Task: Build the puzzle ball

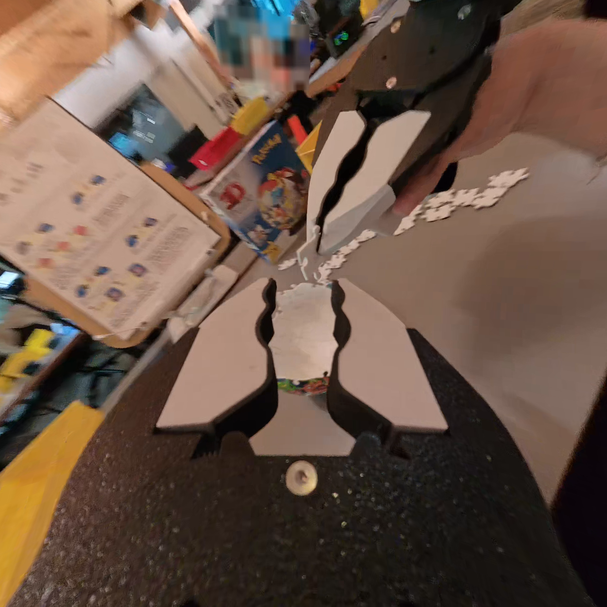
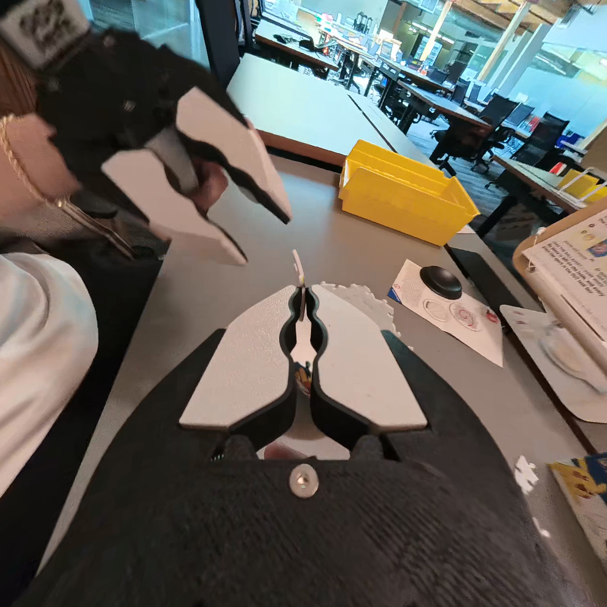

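My right gripper (image 2: 303, 289) is shut on a thin white puzzle piece (image 2: 298, 266) that sticks up edge-on from its tips. The left wrist view shows this gripper (image 1: 320, 243) from the front, with the piece (image 1: 307, 259) hanging below it. A curved assembled puzzle section (image 1: 302, 328), white side up with a colourful edge, lies under both grippers; its jagged rim (image 2: 358, 297) shows behind my right finger. My left gripper (image 1: 302, 285) is open and empty, and the right wrist view shows it (image 2: 264, 238) raised at the upper left. Loose white pieces (image 1: 460, 197) lie on the grey table (image 1: 492, 295).
The puzzle box (image 1: 269, 190) stands at the table's far side beside a clipboard with an instruction sheet (image 1: 98, 230). A yellow bin (image 2: 404, 197), a black dome stand (image 2: 440, 282) on a leaflet, a white plastic tray (image 2: 558, 377) and one loose piece (image 2: 525, 473) lie to the right. Left and right tips are no more than a few centimetres apart. It is some 11 cm from my right tips to the curved assembled puzzle section (image 1: 302, 328).
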`<state>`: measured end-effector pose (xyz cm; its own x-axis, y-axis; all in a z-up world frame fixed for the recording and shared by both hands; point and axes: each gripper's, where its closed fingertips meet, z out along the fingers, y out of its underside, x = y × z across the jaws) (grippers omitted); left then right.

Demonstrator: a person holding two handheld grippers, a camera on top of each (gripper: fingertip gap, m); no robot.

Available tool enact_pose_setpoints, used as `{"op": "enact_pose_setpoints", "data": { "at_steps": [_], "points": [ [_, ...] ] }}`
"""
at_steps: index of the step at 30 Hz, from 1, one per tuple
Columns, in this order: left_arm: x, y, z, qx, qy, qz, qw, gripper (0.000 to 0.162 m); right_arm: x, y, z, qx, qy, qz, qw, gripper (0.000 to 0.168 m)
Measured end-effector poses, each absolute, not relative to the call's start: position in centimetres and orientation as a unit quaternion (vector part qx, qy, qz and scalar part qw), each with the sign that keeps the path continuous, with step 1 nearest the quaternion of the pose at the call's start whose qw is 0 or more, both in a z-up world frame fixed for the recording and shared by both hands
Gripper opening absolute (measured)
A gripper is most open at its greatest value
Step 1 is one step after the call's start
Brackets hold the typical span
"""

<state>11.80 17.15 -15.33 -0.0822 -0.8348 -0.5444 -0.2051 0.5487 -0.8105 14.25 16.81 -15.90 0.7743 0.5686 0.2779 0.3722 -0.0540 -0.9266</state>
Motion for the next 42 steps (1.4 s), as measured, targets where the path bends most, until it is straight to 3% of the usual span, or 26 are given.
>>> {"op": "enact_pose_setpoints", "data": {
  "at_steps": [1,4,10,18,23,28,37,42],
  "points": [
    [12.1,16.9,-15.0,-0.388,0.693,-0.298,0.529,0.029,14.3,16.6,-15.9,-0.719,-0.332,0.076,0.606,0.002],
    [13.4,16.6,-13.9,-0.388,0.725,-0.319,0.472,0.018,15.1,16.9,-15.7,-0.716,-0.329,0.037,0.614,0.002],
    [16.1,16.9,-14.4,-0.377,0.796,-0.274,0.386,0.018,15.4,17.1,-14.7,-0.688,-0.331,0.016,0.646,0.003],
    [18.0,16.4,-15.2,-0.303,0.881,-0.216,0.291,0.002,17.5,16.7,-14.8,-0.684,-0.322,-0.014,0.655,0.003],
    [19.0,16.4,-14.6,-0.312,0.89,-0.245,0.226,0.002,18.5,16.7,-14.1,-0.669,-0.291,-0.009,0.684,0.005],
    [20.0,17.3,-13.9,-0.367,0.865,-0.288,0.183,0.002,19.8,16.4,-14.7,-0.676,-0.262,0.009,0.688,0.022],
    [20.2,17.3,-13.8,-0.353,0.869,-0.315,0.147,0.002,20.9,17.0,-12.9,-0.64,-0.163,0.106,0.743,0.02],
    [20.0,17.7,-14.1,-0.338,0.88,-0.294,0.155,0.002,20.1,17.4,-13.1,-0.633,-0.181,0.106,0.745,0.003]
  ]
}}
